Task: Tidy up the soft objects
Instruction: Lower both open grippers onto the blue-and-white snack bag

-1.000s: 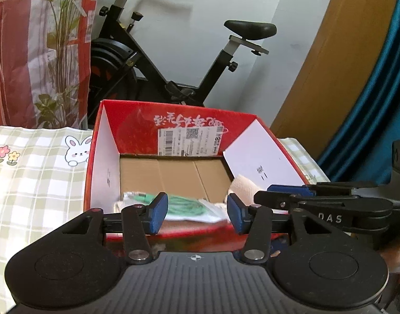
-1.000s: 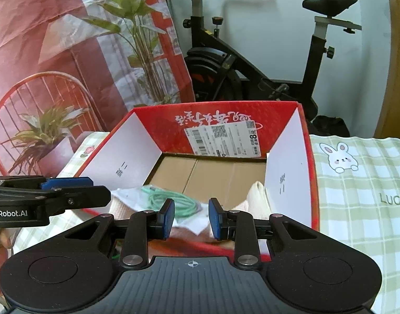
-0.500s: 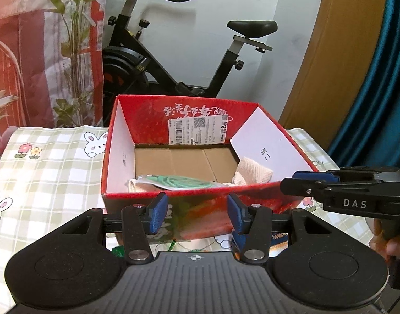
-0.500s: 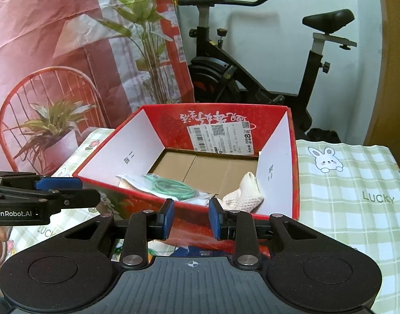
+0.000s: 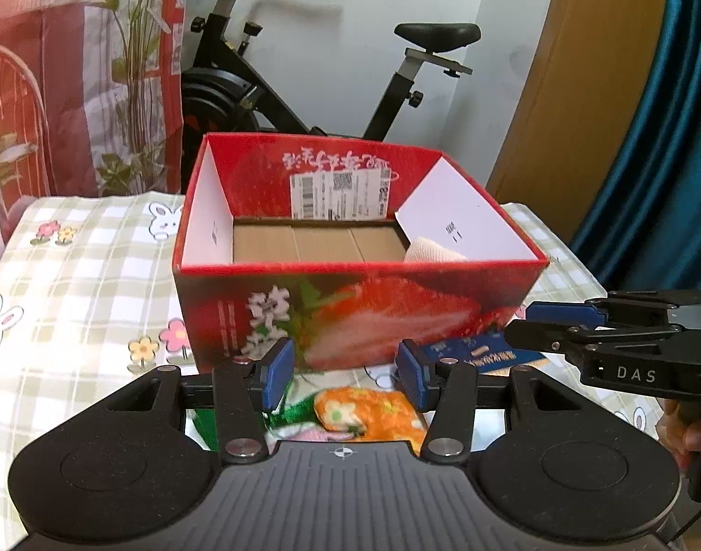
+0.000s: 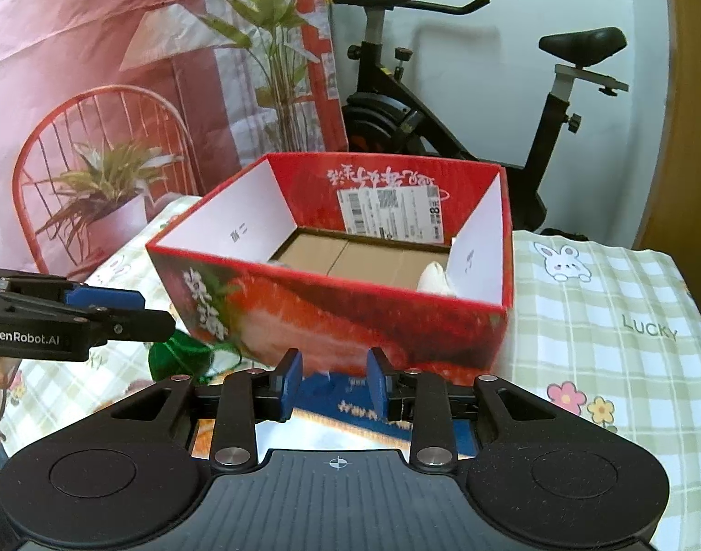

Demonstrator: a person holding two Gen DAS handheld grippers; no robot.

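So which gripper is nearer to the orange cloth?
Left. The left gripper hovers right over the orange cloth; the right gripper is off to the side, above the blue packet.

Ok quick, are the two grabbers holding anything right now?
Left gripper: open, holding nothing.
Right gripper: open, narrower gap, holding nothing.
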